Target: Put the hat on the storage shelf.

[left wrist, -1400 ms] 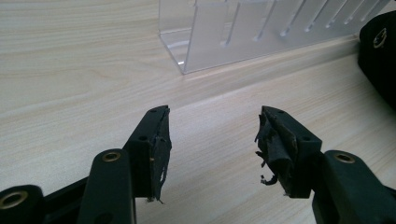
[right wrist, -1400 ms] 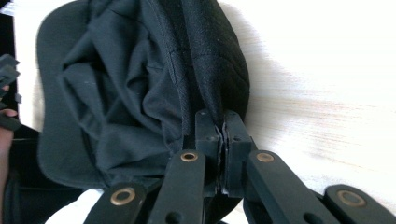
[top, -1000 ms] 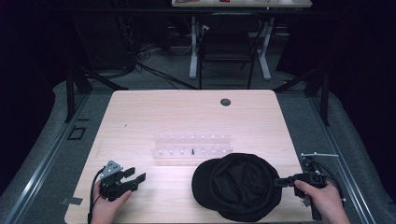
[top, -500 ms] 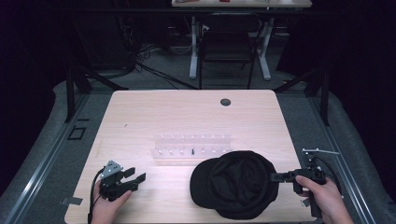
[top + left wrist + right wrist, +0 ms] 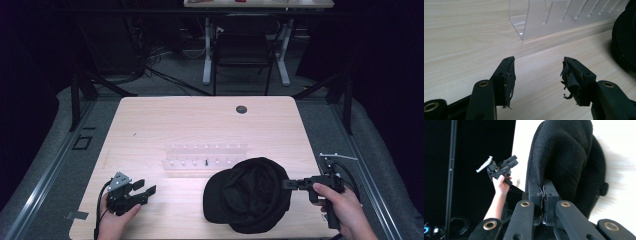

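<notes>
A black cap (image 5: 248, 196) lies on the wooden table (image 5: 200, 120) near its front right. My right gripper (image 5: 287, 184) is shut on the cap's right edge. In the right gripper view, which is rolled sideways, the jaws (image 5: 543, 188) pinch the fabric of the cap (image 5: 564, 152). My left gripper (image 5: 144, 188) rests at the front left, open and empty, well apart from the cap. Between its jaws in the left gripper view (image 5: 537, 72) is only bare wood, with the cap (image 5: 626, 42) at the right edge.
A clear acrylic rack (image 5: 205, 156) with several slots stands just behind the cap, and it rises close ahead as the rack (image 5: 554, 17) in the left gripper view. A small dark round hole (image 5: 241, 109) marks the table's far side. A chair (image 5: 242, 47) stands beyond the table.
My right gripper has shifted a little left with the cap's edge held in it, and the cap has slid and turned slightly leftward. The left gripper has stayed still.
</notes>
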{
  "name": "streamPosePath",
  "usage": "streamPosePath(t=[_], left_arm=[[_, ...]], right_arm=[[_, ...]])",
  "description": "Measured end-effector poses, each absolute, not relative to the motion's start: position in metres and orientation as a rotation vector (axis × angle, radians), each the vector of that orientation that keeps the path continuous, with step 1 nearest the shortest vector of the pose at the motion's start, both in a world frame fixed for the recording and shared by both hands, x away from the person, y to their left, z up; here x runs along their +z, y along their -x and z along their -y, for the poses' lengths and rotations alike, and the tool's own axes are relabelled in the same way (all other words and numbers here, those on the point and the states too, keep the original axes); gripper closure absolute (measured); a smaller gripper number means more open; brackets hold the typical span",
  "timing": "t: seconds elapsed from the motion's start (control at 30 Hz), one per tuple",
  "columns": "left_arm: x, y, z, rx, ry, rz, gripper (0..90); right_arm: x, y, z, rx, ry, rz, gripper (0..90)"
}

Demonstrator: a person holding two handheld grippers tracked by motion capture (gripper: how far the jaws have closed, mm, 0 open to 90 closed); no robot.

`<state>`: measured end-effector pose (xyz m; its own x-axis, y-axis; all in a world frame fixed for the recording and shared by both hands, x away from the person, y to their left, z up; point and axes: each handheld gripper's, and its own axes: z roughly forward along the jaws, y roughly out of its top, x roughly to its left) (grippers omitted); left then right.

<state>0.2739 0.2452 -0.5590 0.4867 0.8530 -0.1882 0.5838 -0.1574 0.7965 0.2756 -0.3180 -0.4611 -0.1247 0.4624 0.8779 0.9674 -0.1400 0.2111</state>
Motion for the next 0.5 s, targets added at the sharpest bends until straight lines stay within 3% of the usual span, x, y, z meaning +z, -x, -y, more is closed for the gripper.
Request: streamPosePath(t=[0.5], left_arm=[[-0.559, -0.274, -0.244, 0.388, -1.857, -1.199, 44.0]], right_arm=[[-0.446, -0.281, 0.306, -1.298, 1.553, 1.553, 87.9]])
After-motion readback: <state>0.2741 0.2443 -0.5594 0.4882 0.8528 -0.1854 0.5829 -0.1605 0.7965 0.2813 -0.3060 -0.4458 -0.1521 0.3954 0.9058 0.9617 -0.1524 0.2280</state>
